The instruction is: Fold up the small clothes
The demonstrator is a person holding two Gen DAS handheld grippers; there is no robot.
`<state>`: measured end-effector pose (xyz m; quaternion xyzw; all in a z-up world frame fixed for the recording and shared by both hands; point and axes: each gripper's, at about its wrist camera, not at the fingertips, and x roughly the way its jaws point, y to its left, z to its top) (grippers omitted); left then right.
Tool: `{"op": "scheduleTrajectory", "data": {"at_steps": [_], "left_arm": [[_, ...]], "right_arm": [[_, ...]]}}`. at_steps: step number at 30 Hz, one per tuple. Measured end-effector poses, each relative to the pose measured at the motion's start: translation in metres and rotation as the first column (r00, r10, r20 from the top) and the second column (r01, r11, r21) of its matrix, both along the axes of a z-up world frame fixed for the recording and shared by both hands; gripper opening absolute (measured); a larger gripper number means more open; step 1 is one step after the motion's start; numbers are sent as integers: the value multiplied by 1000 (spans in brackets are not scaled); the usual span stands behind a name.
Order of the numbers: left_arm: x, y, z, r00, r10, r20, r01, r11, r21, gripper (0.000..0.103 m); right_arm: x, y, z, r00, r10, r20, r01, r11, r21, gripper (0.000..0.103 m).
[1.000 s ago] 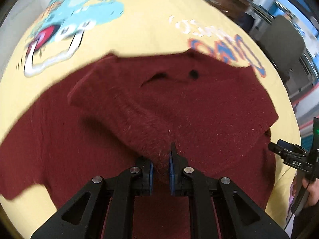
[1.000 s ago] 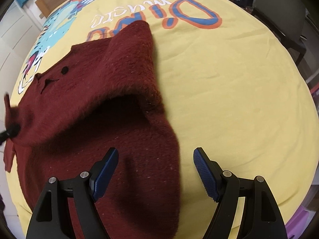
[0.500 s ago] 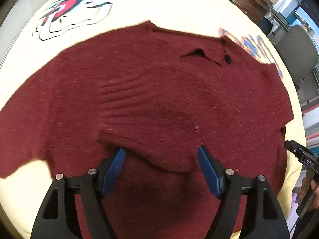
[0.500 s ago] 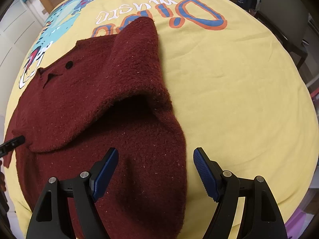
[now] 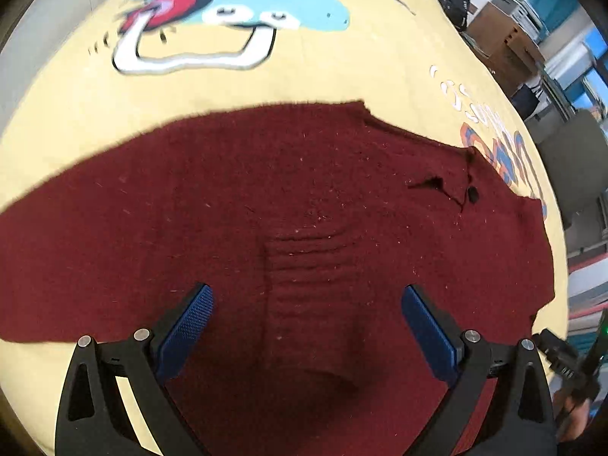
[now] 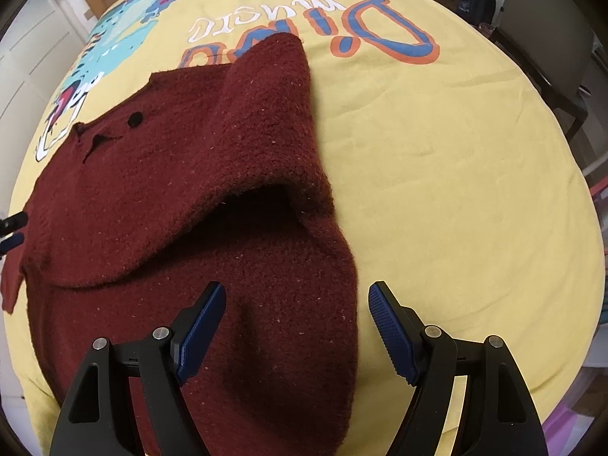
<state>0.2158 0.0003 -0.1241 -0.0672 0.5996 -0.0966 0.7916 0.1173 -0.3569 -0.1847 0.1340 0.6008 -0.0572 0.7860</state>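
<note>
Left hand-held gripper (image 5: 306, 328): released, jaws spread wide, hovering over the sweater (image 5: 288, 220), nothing between the pads. Right hand-held gripper (image 6: 296, 328): also released, above the garment's near edge. Sweater: dark red knit, lying centre-frame on the yellow printed cloth (image 6: 437, 159) covering the surface; one sleeve (image 6: 273, 114) folded inward across the body.

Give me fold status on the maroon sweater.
Done: both sleeves lie folded across the sweater; the right-side one still humps up. In hand: nothing; the left gripper and right gripper are open above it. Left: flattening, body folds.
</note>
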Motion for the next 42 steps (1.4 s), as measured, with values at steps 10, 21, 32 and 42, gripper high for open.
{"op": "scheduleTrajectory", "data": {"at_steps": [10, 21, 32, 42], "left_arm": [[8, -29, -39, 995, -68, -73, 74, 993, 91, 45], [-2, -21, 17, 991, -105, 87, 103, 994, 26, 9], [-4, -4, 38, 975, -103, 199, 83, 991, 107, 9], [-4, 17, 29, 989, -69, 133, 59, 995, 74, 9]], "right_arm": [[3, -6, -6, 1000, -12, -16, 12, 1000, -8, 79], [24, -22, 23, 998, -44, 52, 41, 997, 64, 79], [122, -22, -18, 998, -48, -46, 53, 991, 122, 78], [111, -12, 3, 1000, -6, 12, 6, 1000, 3, 17]]}}
